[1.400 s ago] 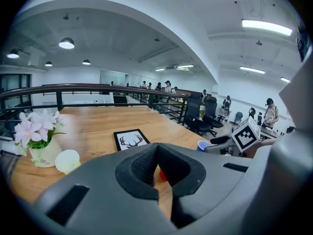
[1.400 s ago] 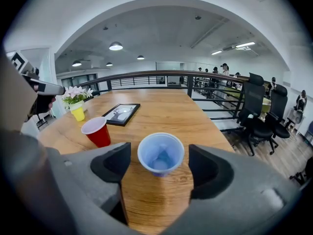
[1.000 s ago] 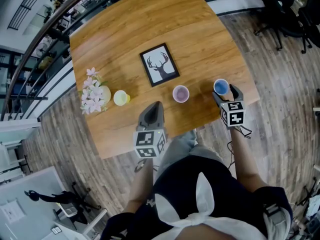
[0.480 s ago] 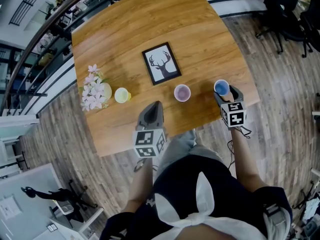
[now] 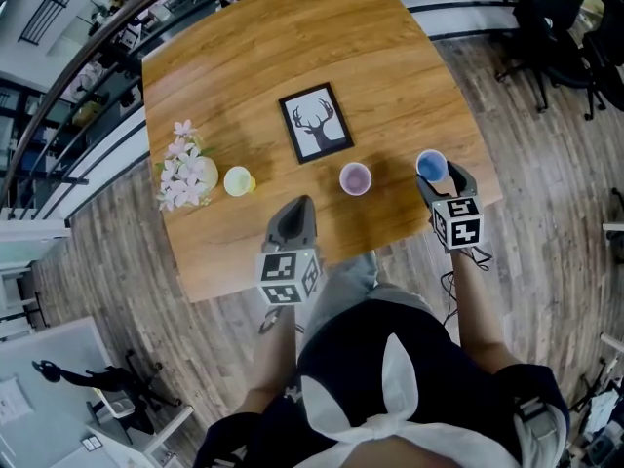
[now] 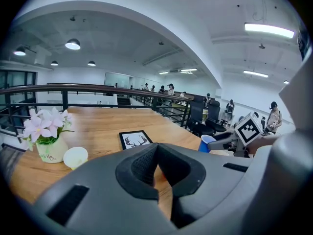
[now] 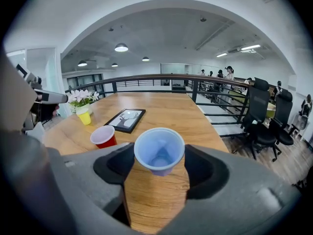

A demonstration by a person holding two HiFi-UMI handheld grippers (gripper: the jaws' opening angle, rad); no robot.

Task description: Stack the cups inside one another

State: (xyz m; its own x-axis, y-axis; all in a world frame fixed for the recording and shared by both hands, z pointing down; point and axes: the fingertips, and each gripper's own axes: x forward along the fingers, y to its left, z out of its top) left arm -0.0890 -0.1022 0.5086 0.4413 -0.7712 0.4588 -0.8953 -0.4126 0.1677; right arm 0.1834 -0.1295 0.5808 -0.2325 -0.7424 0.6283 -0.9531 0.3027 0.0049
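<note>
Blue cup (image 7: 159, 151) sits between jaws of your right gripper (image 7: 159, 164), by right front corner of table (image 5: 253, 57); jaws just closed in, pads clasping cup's sides; red cup (image 7: 103, 136) upright to its left; yellow cup (image 5: 238, 180) farther left, just beside flower vase (image 5: 185, 174); deer picture (image 5: 317, 125) lies flat behind red cup; your left gripper (image 6: 157, 168) over near edge, jaws clenched together, nothing between.

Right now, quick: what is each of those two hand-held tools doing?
Left tool: closed, holding nothing.
Right tool: jaws have just been closing and now grip the light blue plastic cup.
</note>
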